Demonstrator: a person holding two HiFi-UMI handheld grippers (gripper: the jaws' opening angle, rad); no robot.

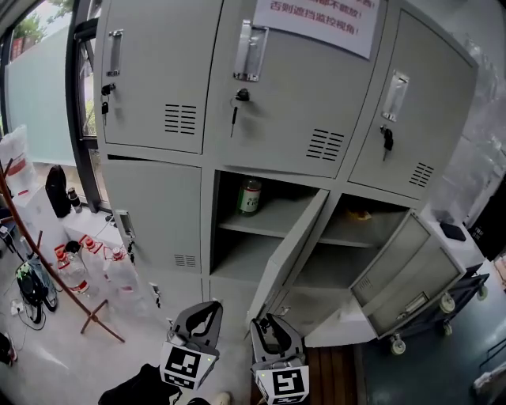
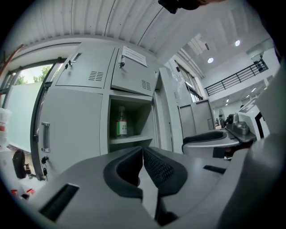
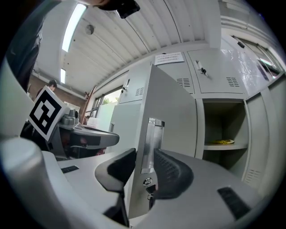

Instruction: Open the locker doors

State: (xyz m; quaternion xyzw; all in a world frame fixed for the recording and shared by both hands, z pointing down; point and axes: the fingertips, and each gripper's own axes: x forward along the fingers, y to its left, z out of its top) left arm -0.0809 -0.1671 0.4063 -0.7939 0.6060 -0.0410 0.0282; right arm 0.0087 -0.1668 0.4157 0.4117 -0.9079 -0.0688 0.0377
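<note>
The grey lockers [image 1: 277, 95] fill the head view. The middle locker door [image 1: 288, 253] stands swung out toward me, and a green bottle [image 1: 250, 196] shows on the shelf behind it. My right gripper [image 1: 271, 323] is at that door's free edge. In the right gripper view its jaws [image 3: 145, 154] are shut on the door's metal handle [image 3: 152, 143], with the key lock just below. My left gripper [image 1: 207, 312] hangs beside it, apart from the lockers. Its jaws [image 2: 143, 152] are shut with nothing between them, facing the bottle [image 2: 121, 125] and the closed left door [image 2: 71, 125].
The right-hand locker door [image 1: 403, 269] also hangs open, near a wheeled cart [image 1: 443, 304]. A yellow item [image 3: 222, 142] lies on that compartment's shelf. Bottles [image 1: 75, 269] and a wooden stand [image 1: 47, 261] crowd the floor at left. The upper three doors are closed, one bearing a paper notice [image 1: 316, 20].
</note>
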